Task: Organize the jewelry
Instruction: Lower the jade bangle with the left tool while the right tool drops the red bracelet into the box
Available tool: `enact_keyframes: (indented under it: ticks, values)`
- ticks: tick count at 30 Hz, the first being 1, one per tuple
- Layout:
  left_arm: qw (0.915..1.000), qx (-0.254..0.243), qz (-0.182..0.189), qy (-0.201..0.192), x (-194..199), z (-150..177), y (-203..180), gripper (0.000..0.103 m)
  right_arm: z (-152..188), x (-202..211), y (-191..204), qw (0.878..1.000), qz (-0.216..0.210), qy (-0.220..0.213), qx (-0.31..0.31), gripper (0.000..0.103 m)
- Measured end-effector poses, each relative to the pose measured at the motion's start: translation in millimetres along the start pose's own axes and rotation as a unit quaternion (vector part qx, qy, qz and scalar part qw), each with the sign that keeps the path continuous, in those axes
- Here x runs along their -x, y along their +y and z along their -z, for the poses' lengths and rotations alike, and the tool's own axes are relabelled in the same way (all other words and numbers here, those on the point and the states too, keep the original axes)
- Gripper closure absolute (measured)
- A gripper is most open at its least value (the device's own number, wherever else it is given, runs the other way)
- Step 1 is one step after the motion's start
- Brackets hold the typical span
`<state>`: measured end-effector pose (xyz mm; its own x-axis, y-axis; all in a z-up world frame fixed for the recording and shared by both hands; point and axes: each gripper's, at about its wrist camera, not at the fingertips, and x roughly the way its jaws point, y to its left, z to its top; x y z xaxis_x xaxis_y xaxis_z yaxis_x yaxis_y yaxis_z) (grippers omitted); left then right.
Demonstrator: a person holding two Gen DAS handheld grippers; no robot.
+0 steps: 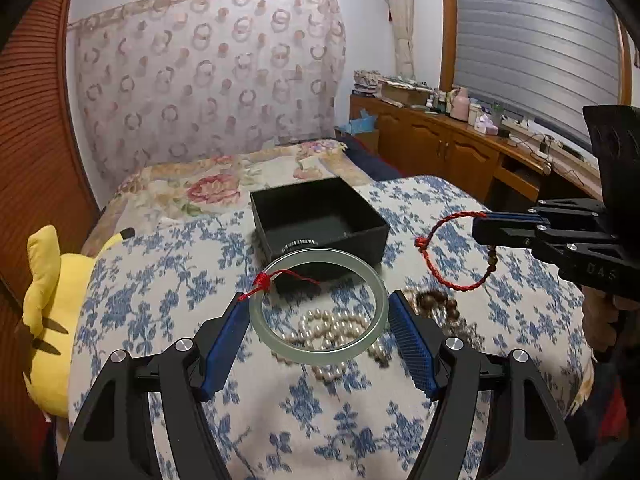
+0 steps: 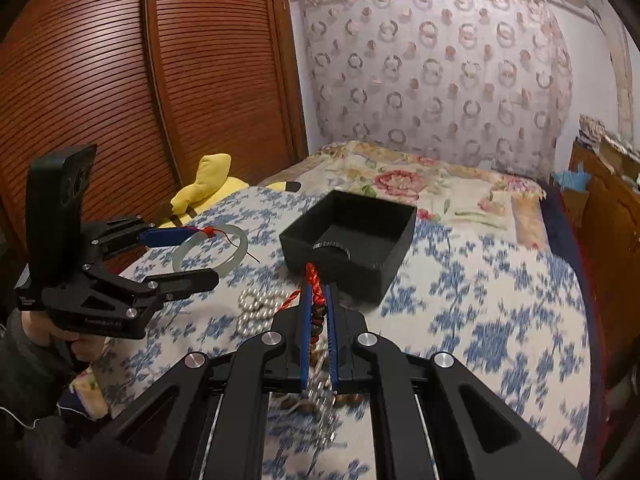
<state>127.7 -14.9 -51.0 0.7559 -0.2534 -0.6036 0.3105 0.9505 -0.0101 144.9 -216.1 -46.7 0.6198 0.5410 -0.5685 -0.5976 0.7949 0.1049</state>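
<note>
**Both grippers loaded and held aloft**

My left gripper [image 1: 319, 322] points forward and down, its jaws spread wide, the blue pads [image 1: 227, 340] pressing the outer rim of the pale green bangle [image 1: 320, 354] from either side. In the right wrist view I can see the hand [image 2: 86, 342] wrapped around its black handle, a dark sleeve behind it. My right gripper [image 2: 318, 308] is also angled downward, jaws nearly together, pinching the red cord bracelet [image 1: 450, 248], whose loop hangs free ahead of the fingertips. The two grippers are well apart, left and right.
</note>
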Motion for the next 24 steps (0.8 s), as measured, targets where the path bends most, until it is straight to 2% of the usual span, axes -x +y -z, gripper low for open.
enact_keyframes:
  ticks: [5,14,24]
  values:
    - [1.0000,0.005,0.001,-0.002,-18,-18,8,0.035,-18,-17,-11,1.000,0.011,-0.005,0.015,0.095]
    - [0.9999,0.007,0.005,0.010,-68,-59,20,0.035,-52,-64,-46,1.000,-0.002,0.006,0.010,0.095]
    - [0.9993,0.000,-0.001,0.039,-126,-83,32,0.035,-64,-131,-66,0.998,-0.029,0.053,0.020,0.094]
